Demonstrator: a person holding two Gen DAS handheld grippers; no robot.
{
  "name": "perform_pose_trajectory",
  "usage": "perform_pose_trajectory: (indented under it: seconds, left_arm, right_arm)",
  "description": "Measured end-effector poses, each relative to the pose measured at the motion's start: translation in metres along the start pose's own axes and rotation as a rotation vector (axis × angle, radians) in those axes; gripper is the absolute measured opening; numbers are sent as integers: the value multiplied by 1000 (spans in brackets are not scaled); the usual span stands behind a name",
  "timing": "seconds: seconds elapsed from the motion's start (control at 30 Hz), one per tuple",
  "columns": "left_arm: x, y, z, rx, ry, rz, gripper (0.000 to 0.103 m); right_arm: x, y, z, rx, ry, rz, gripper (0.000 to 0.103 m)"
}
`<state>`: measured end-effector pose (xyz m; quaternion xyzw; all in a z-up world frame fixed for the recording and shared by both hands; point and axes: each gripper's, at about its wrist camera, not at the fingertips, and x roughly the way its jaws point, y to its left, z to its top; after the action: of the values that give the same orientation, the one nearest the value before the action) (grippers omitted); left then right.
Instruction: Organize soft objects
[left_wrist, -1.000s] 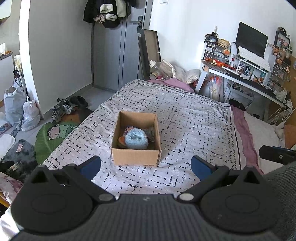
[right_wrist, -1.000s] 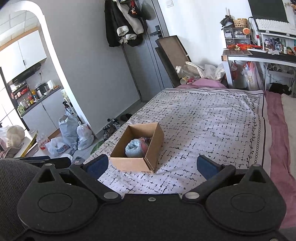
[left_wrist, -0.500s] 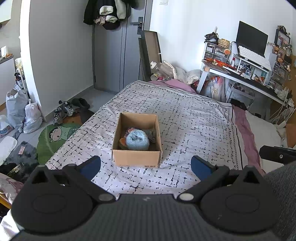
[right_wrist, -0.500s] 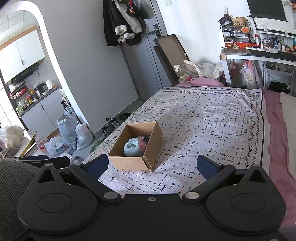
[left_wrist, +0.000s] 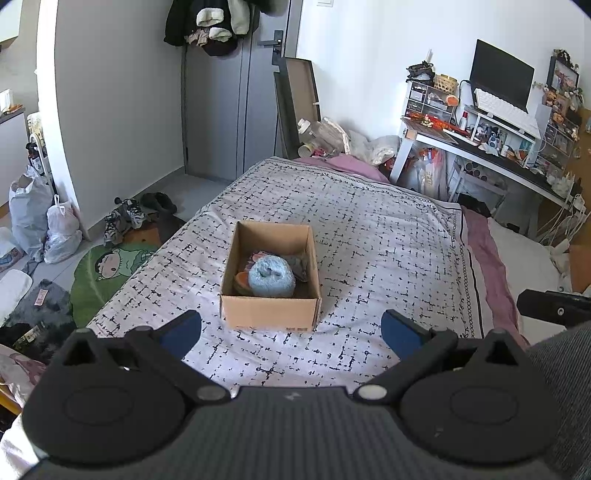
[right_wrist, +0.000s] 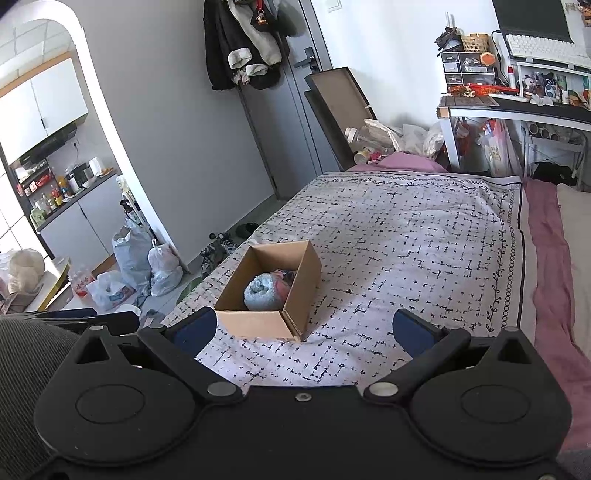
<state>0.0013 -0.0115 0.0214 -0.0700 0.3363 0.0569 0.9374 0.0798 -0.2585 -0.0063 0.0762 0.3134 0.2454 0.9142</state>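
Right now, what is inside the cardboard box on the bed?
The cardboard box holds a rolled light-blue fuzzy item on top, with orange, pink and grey soft pieces showing around it. What lies beneath them is covered, so the box floor cannot be seen.

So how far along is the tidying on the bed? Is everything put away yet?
It looks close to finished. The cardboard box on the bedspread already holds a light blue fluffy bundle with other soft items underneath. Nothing is in hand: the left gripper and right gripper are both open and empty. No loose soft items show on the bedspread, so little seems left.
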Motion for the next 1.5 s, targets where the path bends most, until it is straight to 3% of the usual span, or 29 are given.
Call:
perform_pose_trajectory:
  seconds: [1.5]
  left_arm:
    - [0, 1, -3, -14, -13, -29, 103]
  right_arm:
    - [-1, 1, -2, 4, -5, -5, 103]
